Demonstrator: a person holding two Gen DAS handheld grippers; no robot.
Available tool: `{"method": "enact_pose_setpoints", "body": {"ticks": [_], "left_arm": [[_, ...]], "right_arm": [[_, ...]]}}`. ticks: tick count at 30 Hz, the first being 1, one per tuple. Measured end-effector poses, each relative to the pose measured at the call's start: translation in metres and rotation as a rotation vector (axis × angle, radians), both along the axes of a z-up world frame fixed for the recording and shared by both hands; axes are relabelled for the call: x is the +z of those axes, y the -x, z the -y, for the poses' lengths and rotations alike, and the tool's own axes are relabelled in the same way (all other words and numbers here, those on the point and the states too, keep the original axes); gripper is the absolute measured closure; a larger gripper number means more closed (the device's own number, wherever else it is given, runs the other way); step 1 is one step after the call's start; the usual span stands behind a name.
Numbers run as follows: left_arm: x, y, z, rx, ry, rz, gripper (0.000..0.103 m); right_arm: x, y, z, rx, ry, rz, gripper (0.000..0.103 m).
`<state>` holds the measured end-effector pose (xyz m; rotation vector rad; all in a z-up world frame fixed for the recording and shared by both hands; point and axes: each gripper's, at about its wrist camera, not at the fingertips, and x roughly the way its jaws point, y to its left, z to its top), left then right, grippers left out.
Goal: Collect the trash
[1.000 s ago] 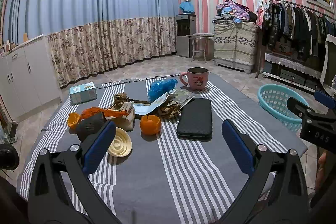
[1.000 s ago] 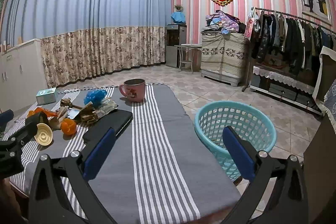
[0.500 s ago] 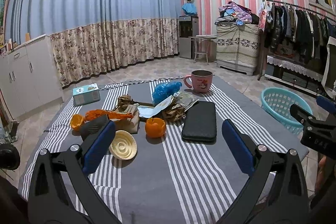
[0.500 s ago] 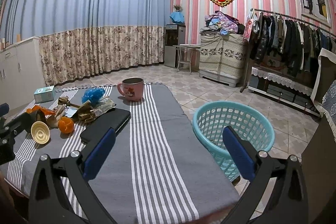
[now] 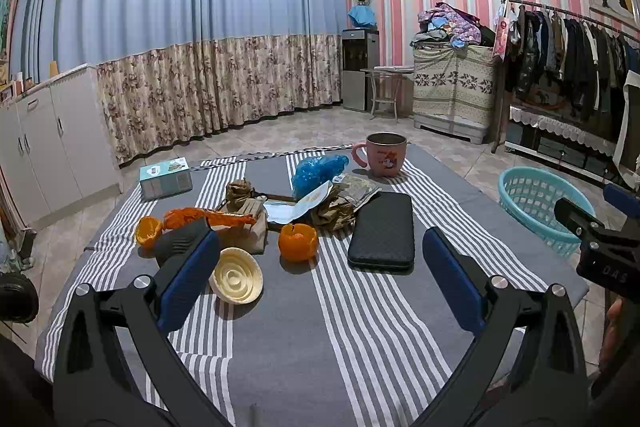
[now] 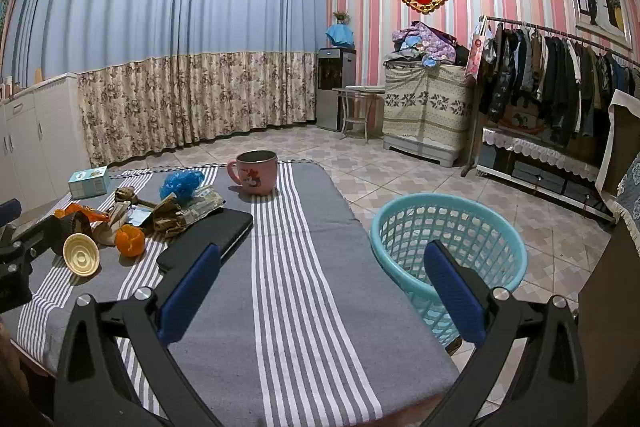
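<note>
Trash lies in a heap on the grey striped tablecloth [image 5: 304,339]: an orange peel cup [image 5: 297,242], a second peel [image 5: 147,230], an orange wrapper [image 5: 208,215], brown paper scraps [image 5: 244,227], a blue plastic bag [image 5: 317,167], a white paper slip [image 5: 298,205] and a cream round lid [image 5: 236,275]. A turquoise basket [image 6: 446,259] stands on the floor right of the table. My left gripper [image 5: 318,281] is open and empty, short of the heap. My right gripper [image 6: 320,291] is open and empty over the table's right part, beside the basket.
A pink mug [image 5: 385,154], a black case [image 5: 382,231] and a teal tissue box [image 5: 165,178] also stand on the table. White cabinets [image 5: 36,147] are at the left. A clothes rack [image 6: 560,67] and a covered chest [image 6: 424,111] stand at the right.
Both views have shifted slightly; the heap sits a little more to the right in the left wrist view. Both grippers stay open and empty.
</note>
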<state>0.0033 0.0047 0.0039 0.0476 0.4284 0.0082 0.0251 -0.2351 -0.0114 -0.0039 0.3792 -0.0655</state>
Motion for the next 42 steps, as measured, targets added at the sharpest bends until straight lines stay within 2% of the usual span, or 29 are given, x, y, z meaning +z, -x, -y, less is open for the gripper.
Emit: {"method": "enact_pose_setpoints", "body": {"ticks": [42], "left_arm": [[-0.008, -0.002, -0.011, 0.011, 0.009, -0.008, 0.005]], "right_arm": [[-0.002, -0.001, 0.001, -0.012, 0.005, 0.000, 0.004]]}}
